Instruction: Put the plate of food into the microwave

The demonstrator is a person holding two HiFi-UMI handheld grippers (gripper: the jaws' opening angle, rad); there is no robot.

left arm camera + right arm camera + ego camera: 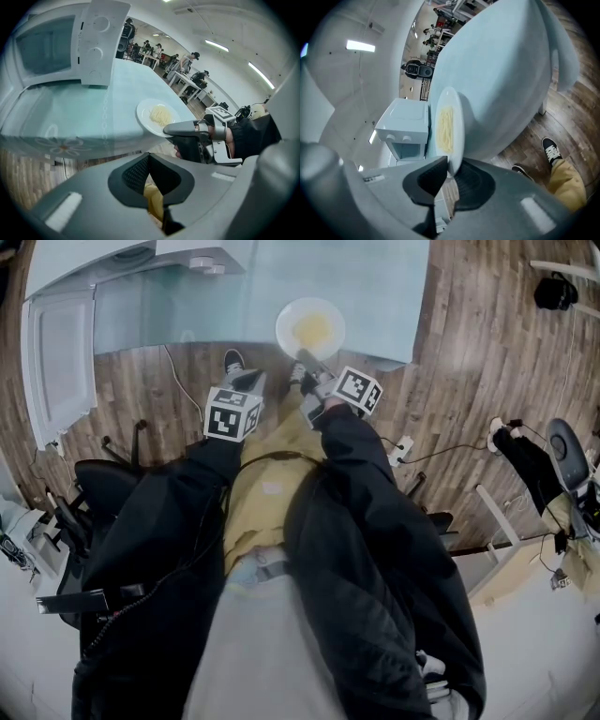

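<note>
A white plate [310, 329] of yellow noodles sits at the near edge of the pale blue table [187, 306], partly over the edge. My right gripper [307, 371] is shut on its near rim; in the right gripper view the plate [449, 126] stands edge-on between the pads. My left gripper [253, 381] hangs left of it above the floor, shut and empty; from there I see the plate [157, 117] and the right gripper [172, 132]. The white microwave [51, 47] stands at the table's left end, and its windowed door [56, 362] juts past the table edge.
A black office chair [94, 493] stands at my left. Cables and a power strip [403, 446] lie on the wood floor to the right, near a white desk [506, 549]. My shoes [234, 362] are under the table edge. People sit at far desks [187, 70].
</note>
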